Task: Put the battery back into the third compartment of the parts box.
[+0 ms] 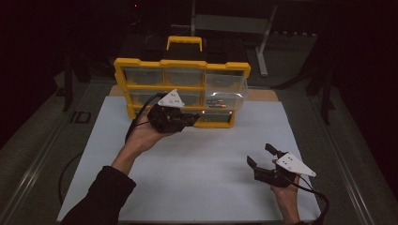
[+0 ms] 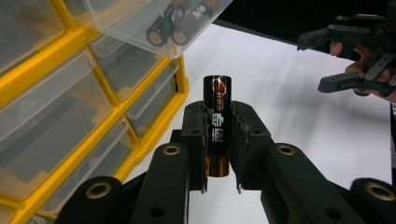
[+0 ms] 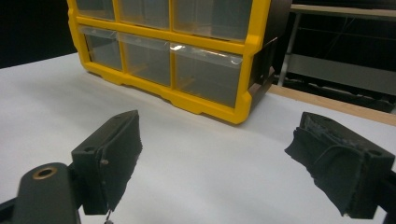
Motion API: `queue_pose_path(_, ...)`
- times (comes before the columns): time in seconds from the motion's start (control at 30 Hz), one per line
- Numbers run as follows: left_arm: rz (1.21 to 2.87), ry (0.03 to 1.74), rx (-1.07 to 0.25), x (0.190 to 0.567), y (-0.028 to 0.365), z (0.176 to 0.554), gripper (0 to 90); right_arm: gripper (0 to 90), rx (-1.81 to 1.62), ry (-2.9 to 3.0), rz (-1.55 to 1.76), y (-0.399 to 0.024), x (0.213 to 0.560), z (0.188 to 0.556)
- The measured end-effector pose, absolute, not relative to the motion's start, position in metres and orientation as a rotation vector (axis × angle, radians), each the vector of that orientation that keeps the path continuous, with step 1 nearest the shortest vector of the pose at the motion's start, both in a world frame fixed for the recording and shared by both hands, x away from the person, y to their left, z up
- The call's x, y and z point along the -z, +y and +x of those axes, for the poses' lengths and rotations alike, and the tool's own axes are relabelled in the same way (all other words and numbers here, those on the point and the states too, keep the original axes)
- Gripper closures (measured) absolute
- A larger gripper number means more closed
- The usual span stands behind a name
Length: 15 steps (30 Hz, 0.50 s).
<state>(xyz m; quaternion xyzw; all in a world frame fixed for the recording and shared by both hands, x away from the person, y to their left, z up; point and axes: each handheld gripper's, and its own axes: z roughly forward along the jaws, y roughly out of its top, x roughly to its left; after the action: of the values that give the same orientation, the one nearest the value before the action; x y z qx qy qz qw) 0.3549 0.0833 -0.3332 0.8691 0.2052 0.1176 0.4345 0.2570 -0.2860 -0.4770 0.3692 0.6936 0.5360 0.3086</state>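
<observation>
White tabletop (image 1: 197, 168) with a yellow drawer cabinet (image 1: 180, 91) at its far side.
Left gripper (image 1: 190, 119), nearer the cabinet, is clamped on a dark battery (image 2: 216, 123), long axis along the jaws; the pulled-out drawer (image 1: 225, 93) lies just above and right. Right gripper (image 1: 261, 154) rests near right, jaws apart, empty.

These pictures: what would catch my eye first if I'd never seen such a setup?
Probably the yellow drawer cabinet standing at the far side of the white table, with one clear drawer at its right pulled out and batteries inside. Next, the left tool beside the cabinet, clamped on a dark battery that stands upright between its pads. The right tool waits open, apart at the near right.
</observation>
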Motion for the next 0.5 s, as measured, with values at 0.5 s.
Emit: queue_pose_path(0.5,2.101,0.463,-0.259,0.316,0.085,0.362,78.0,14.3,-1.415,1.832,0.977,-0.286,0.477,0.257)
